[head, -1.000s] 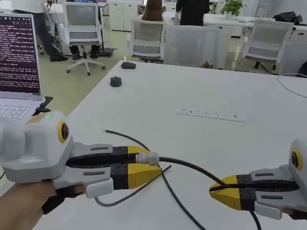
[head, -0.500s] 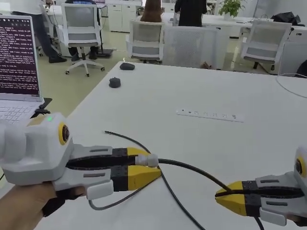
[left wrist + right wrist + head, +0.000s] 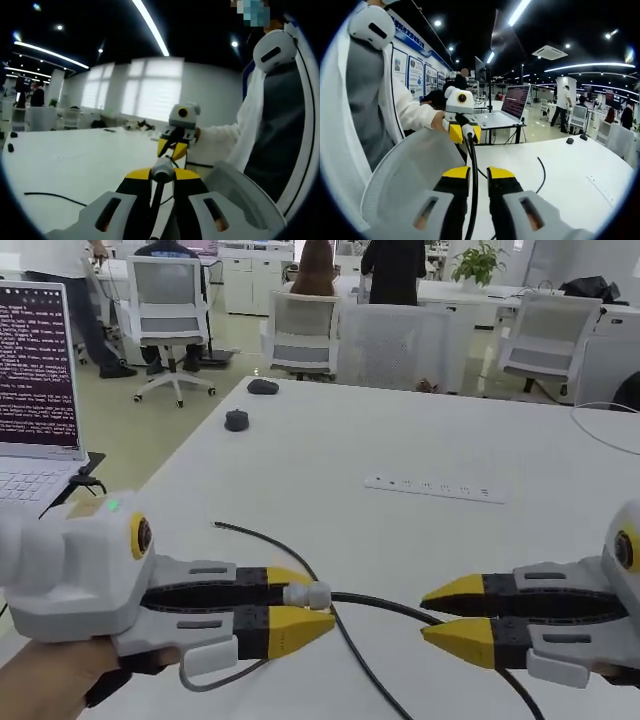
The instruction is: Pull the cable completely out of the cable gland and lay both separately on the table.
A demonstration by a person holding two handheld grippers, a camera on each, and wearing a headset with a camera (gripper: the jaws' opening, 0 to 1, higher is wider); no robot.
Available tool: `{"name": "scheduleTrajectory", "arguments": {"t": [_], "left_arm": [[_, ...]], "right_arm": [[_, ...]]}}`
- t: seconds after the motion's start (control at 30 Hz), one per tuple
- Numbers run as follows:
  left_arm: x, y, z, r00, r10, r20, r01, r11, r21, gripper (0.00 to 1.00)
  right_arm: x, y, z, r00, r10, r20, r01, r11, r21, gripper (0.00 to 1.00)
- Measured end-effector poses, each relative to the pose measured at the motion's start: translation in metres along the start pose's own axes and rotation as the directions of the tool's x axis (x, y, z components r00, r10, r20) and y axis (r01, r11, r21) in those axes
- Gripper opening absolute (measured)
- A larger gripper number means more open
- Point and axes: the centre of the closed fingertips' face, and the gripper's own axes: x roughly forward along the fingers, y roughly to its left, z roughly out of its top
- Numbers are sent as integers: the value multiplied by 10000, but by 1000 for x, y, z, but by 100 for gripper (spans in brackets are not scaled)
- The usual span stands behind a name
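- left gripper [image 3: 316, 601] is clamped on the white cable gland [image 3: 162, 169], which sits right at its yellow tips, held up just above the table [image 3: 420, 430]
- the black cable [image 3: 385, 604] comes out of the gland and runs across toward the right gripper [image 3: 424, 613]
- right gripper's jaws are spread apart; in its own view the cable runs down the gap between them, can't tell if it touches either one
- the rest of the cable lies in loose curves on the white table, one end lying beyond the left gripper
- writing: the laptop [image 3: 35, 370] at the left edge has a dark screen full of text lines, way too small to read
- the white power strip [image 3: 434, 487] lies farther back on the table, with no readable label
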Motion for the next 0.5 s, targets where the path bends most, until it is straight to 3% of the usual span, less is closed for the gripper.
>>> {"name": "scheduleTrajectory", "arguments": {"t": [0.23,0.5], "left_arm": [[0,1,-3,9999,33,-122,-33,10000,44,16],[0,2,-2,9999,81,-113,-80,9999,96,16]], "right_arm": [[25,5,13,9982,535,260,-529,9983,-250,8],[29,4,15,9969,684,382,-675,9974,-245,4]]}}
